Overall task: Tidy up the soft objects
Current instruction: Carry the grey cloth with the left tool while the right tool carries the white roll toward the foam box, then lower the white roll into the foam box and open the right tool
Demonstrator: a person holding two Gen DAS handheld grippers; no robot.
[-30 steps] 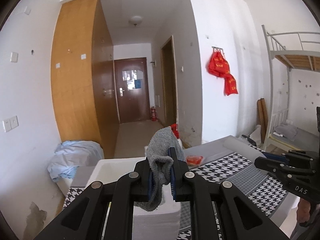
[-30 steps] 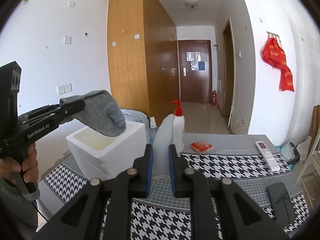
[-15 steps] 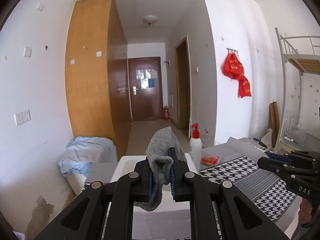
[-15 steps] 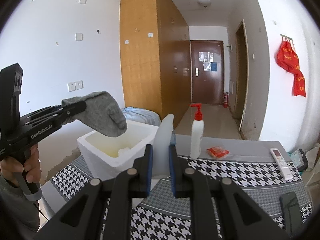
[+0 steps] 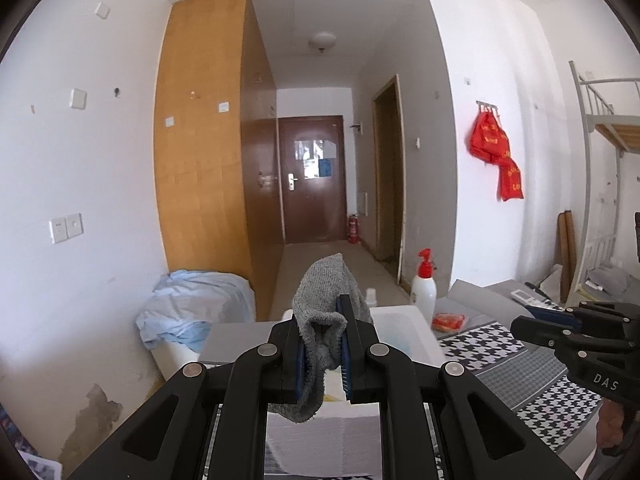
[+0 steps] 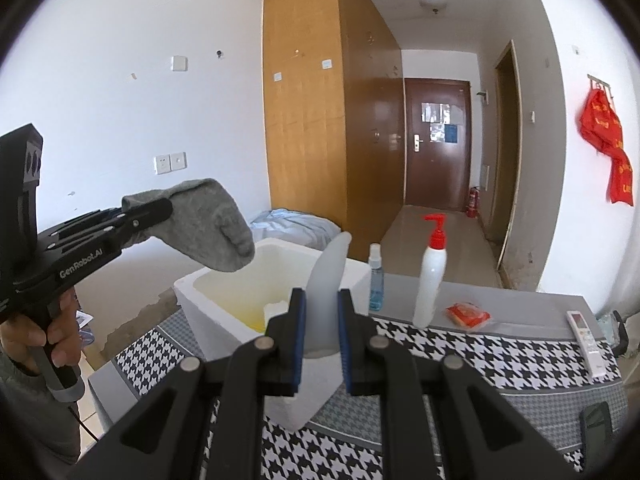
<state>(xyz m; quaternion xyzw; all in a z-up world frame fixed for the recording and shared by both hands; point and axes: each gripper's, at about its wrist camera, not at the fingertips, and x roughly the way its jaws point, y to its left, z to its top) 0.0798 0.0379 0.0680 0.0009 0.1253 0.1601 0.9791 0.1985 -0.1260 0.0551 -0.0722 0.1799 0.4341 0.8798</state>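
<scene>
Right now my left gripper (image 5: 322, 344) is clamped on the grey sock (image 6: 200, 224), which hangs above the white foam box (image 6: 224, 284), toward its nine o'clock edge. My right gripper (image 6: 322, 336) pinches a pale translucent piece (image 6: 328, 280) at the box's three o'clock rim. Judging by this, I'm mid-delivery; next the sock should lower inside before I let go.

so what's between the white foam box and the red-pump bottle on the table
A small blue spray bottle stands between the foam box and the pump bottle. The right wrist view shows it best.
</scene>
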